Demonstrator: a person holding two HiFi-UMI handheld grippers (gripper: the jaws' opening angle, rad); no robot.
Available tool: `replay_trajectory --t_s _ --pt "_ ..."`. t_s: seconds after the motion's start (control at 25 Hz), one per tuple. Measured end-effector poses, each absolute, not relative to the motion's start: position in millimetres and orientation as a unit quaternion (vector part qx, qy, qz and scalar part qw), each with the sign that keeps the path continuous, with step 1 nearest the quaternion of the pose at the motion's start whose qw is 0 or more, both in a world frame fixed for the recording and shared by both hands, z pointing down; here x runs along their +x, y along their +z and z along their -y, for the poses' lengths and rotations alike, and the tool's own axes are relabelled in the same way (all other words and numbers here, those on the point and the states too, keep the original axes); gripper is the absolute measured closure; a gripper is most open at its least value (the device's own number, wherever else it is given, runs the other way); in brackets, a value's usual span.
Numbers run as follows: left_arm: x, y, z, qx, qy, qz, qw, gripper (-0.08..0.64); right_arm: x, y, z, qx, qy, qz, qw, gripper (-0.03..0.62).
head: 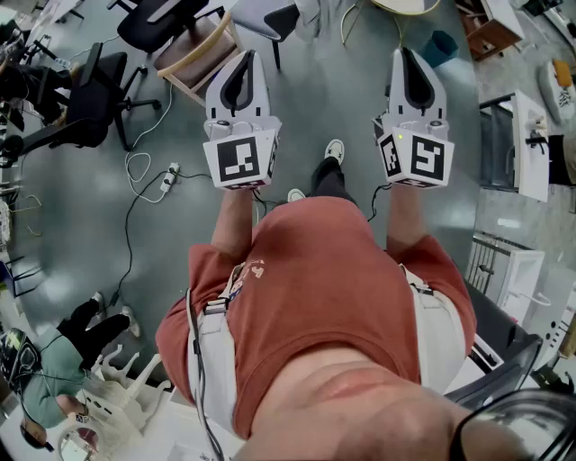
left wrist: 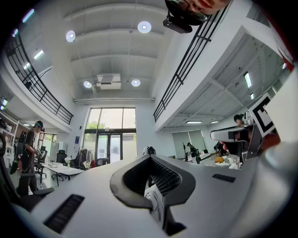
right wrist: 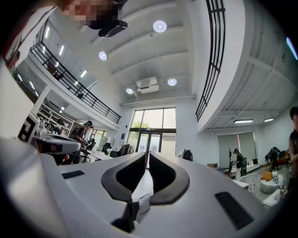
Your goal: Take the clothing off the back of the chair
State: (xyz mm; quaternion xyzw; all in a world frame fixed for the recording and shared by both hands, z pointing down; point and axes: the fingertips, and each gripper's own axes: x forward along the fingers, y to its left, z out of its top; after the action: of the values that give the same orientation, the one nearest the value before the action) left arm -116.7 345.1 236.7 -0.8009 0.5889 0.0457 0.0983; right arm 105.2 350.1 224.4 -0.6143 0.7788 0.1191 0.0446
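Note:
In the head view I hold both grippers out over the grey floor, pointing forward and slightly up. My left gripper [head: 241,59] and my right gripper [head: 410,56] are both shut with nothing between their jaws. A dark chair [head: 275,20] stands at the top edge ahead of me, with what may be pale grey clothing [head: 310,13] beside its back, too small to tell. The left gripper view shows the left gripper [left wrist: 150,160] closed against the ceiling and far windows. The right gripper view shows the right gripper [right wrist: 148,160] closed too. Neither gripper view shows the chair or the clothing.
A wooden-framed chair [head: 193,54] and a black office chair [head: 94,94] stand at the upper left. A power strip [head: 168,178] with cables lies on the floor left of me. A seated person [head: 45,365] is at lower left. White racks [head: 508,270] and a desk [head: 531,144] line the right.

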Motion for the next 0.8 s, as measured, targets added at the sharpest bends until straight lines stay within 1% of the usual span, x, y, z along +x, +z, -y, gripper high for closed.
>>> replay_trajectory --t_s 0.2,0.8 --pt "-112.6 237.8 -351.7 -0.803 0.050 -0.583 0.109 0.546 107.1 225.1 -354.6 -0.621 0.123 -0.772 0.045 0.555" --pt "-104.5 249.0 -341.0 -0.811 0.043 -0.576 0.090 0.546 106.6 241.3 -347.6 -0.608 0.101 -0.786 0.049 0.554"
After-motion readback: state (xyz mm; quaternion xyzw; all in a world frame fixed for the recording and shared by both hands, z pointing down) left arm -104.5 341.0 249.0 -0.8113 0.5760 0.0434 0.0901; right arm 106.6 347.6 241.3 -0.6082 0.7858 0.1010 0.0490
